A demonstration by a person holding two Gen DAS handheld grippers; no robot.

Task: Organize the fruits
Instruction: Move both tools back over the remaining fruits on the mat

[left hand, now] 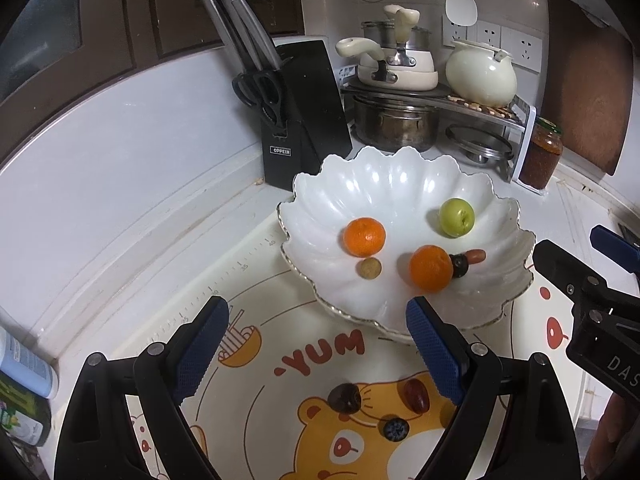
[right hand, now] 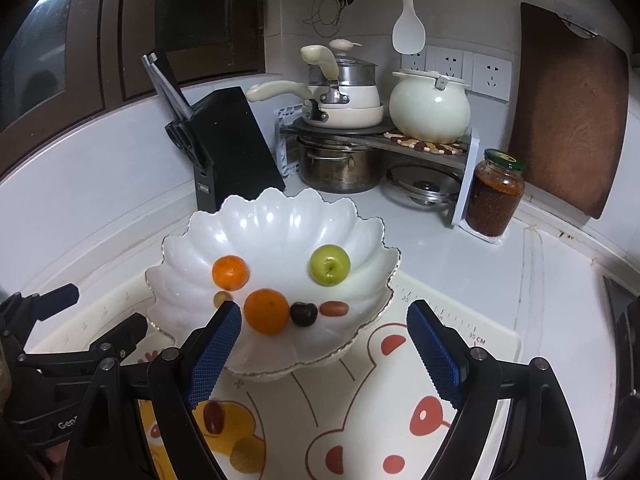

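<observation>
A white scalloped bowl [left hand: 400, 176] [right hand: 276, 212] holds two oranges [left hand: 364, 237] [left hand: 431, 268], a green fruit [left hand: 457, 217] [right hand: 329, 265], a small tan fruit [left hand: 369, 268], a dark cherry [right hand: 303, 313] and a reddish oblong fruit [right hand: 334, 309]. On the cartoon mat [left hand: 320, 348] lie a dark fruit [left hand: 344, 398], a red date [left hand: 416, 395] [right hand: 214, 416] and a blueberry [left hand: 396, 429]. My left gripper [left hand: 318, 336] is open and empty above the mat, just in front of the bowl. My right gripper [right hand: 324, 344] is open and empty over the bowl's near rim.
A black knife block [left hand: 298, 120] stands behind the bowl at the left. A rack with pots [left hand: 404, 80], a cream kettle [left hand: 480, 72], a sauce jar [right hand: 494, 194] and a wooden board [right hand: 568, 112] line the back. Bottles [left hand: 24, 364] stand at the far left.
</observation>
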